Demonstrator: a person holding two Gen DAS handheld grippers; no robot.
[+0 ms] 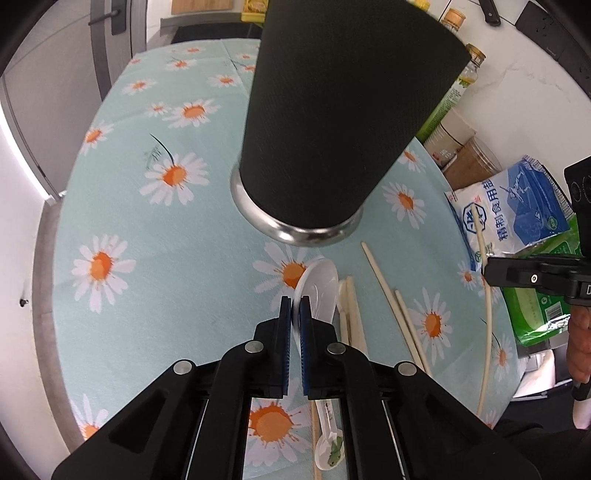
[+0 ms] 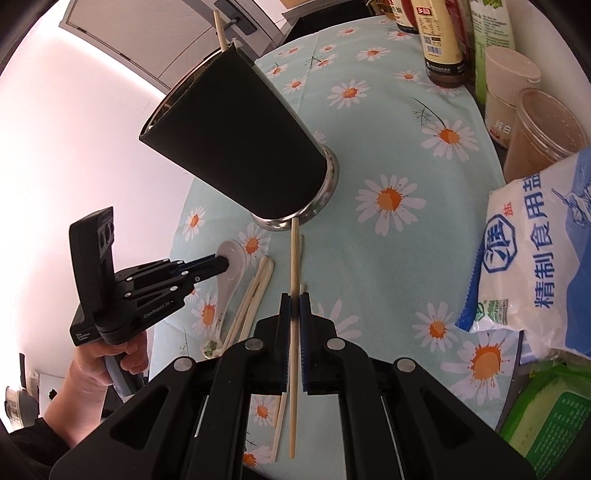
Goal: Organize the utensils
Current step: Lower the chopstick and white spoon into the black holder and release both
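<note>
L gripper [image 1: 295, 308] is pinched on the bowl of a white spoon [image 1: 319, 286], close to the daisy tablecloth [image 1: 147, 229], just in front of the black holder cup [image 1: 332, 122] w/ steel base; R gripper [image 2: 294, 308] is clamped on a single chopstick [image 2: 293, 258], held above the cloth, tip near the cup's base; one chopstick in cup [image 2: 221, 27] sticks out of its rim; several loose chopsticks [image 1: 391, 299] lie on the cloth btw the grippers; a 2nd spoon w/ green motif [image 1: 328, 446] lies nearer; salt bag [image 2: 535, 251] & bottles [image 2: 443, 40] sit along the R edge.
</note>
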